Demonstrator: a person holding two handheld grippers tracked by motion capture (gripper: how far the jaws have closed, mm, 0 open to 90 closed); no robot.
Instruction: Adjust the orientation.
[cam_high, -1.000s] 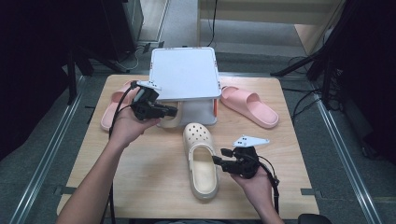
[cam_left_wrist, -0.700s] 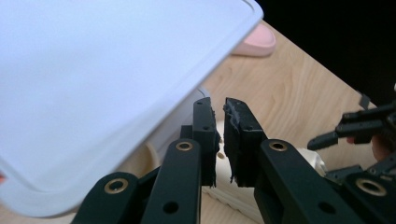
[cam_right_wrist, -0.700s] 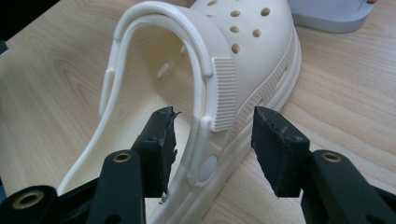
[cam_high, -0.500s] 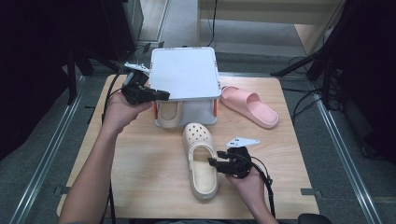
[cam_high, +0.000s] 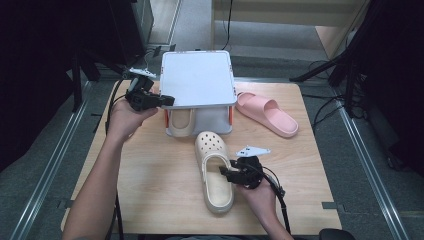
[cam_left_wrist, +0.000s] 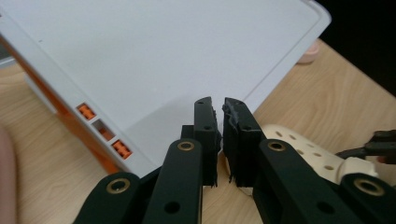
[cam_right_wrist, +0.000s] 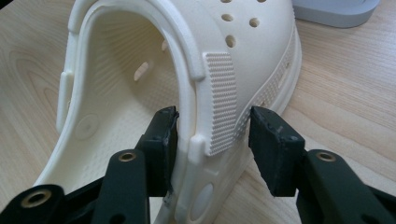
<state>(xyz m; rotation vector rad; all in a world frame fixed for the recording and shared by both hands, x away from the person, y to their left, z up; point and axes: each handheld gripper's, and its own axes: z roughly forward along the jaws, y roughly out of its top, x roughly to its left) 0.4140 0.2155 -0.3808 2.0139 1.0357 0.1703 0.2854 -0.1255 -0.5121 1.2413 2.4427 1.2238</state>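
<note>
Straddling the cream clog's (cam_right_wrist: 196, 93) side wall, right gripper (cam_right_wrist: 212, 135) fingers closing, not yet clamped; left gripper (cam_left_wrist: 219, 135) fingers together, empty, by the grey lid (cam_left_wrist: 154, 60).

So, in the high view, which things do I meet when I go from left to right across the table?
Left gripper → grey box lid → cream clog → right gripper → pink slipper.
</note>
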